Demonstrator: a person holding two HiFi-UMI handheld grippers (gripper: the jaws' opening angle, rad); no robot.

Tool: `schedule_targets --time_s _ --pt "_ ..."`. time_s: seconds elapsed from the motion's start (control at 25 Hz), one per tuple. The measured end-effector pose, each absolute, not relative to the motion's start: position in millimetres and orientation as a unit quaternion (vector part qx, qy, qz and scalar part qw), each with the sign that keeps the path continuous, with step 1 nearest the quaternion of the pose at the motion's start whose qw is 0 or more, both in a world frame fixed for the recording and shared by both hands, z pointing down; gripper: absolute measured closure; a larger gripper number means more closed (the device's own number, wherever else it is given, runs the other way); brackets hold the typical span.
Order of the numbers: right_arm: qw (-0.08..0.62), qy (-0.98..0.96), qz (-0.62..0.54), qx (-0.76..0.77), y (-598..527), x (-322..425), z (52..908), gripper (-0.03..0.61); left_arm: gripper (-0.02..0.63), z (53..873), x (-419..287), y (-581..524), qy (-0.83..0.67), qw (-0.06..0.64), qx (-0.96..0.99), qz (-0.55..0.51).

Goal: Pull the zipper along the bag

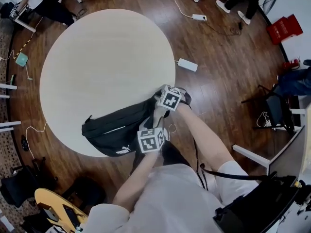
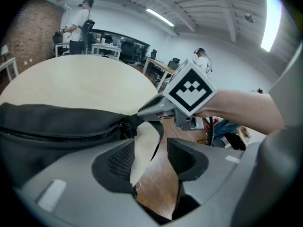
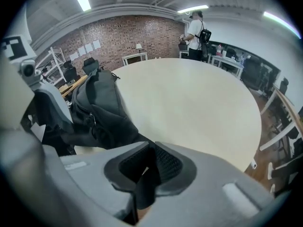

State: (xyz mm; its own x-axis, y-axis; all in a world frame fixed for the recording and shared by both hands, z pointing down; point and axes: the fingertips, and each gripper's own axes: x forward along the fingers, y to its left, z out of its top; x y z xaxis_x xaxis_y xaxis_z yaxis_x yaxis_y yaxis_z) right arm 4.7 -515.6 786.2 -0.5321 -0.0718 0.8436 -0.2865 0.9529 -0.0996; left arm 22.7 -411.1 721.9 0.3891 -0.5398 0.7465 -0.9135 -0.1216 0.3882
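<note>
A black waist bag (image 1: 116, 130) lies at the near edge of the round pale table (image 1: 97, 57). Its zipper (image 2: 71, 135) runs along the top seam. My right gripper (image 3: 149, 167) is shut on a black strap tab at the bag's right end; in the left gripper view the right gripper (image 2: 144, 111) pinches that end. In the head view the right gripper (image 1: 157, 102) is at the bag's far right corner. My left gripper (image 2: 151, 160) stands open with nothing between its pads, just off the bag's end over the table edge. In the head view the left gripper (image 1: 148, 124) is beside the bag.
The bag (image 3: 102, 108) fills the left of the right gripper view, with bare tabletop beyond. On the wooden floor lie a white power strip (image 1: 186, 64) and another one (image 1: 199, 17) with cables. A red box (image 1: 284, 29) and chairs stand around. People stand in the background.
</note>
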Motion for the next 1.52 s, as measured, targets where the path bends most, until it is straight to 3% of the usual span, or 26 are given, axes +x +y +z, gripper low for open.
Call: schedule_targets --time_s 0.36,0.44,0.52,0.6,0.64,1.12,1.52 --pt "0.463 -0.873 0.115 0.102 -516 8 785 0.571 0.362 756 -2 -444 -0.614 0.509 0.589 0.129" --pt "0.459 -0.875 0.112 0.104 -516 8 785 0.572 0.406 767 -12 -444 -0.630 0.527 0.559 0.115" --pt "0.458 -0.876 0.110 0.106 -516 9 785 0.572 0.492 773 -18 -444 -0.639 0.529 0.544 0.124" --pt "0.459 -0.875 0.110 0.107 -517 10 784 0.573 0.509 770 -15 -443 -0.631 0.521 0.558 0.138" --pt "0.459 -0.875 0.111 0.107 -517 10 784 0.574 0.565 766 -11 -442 -0.622 0.517 0.571 0.139" --pt "0.475 -0.865 0.100 0.126 -520 14 788 0.584 0.578 719 -13 -390 -0.525 0.508 0.671 0.128" --pt "0.508 -0.843 0.101 0.144 -520 19 794 0.584 0.580 684 -77 -364 -0.509 0.474 0.707 0.127"
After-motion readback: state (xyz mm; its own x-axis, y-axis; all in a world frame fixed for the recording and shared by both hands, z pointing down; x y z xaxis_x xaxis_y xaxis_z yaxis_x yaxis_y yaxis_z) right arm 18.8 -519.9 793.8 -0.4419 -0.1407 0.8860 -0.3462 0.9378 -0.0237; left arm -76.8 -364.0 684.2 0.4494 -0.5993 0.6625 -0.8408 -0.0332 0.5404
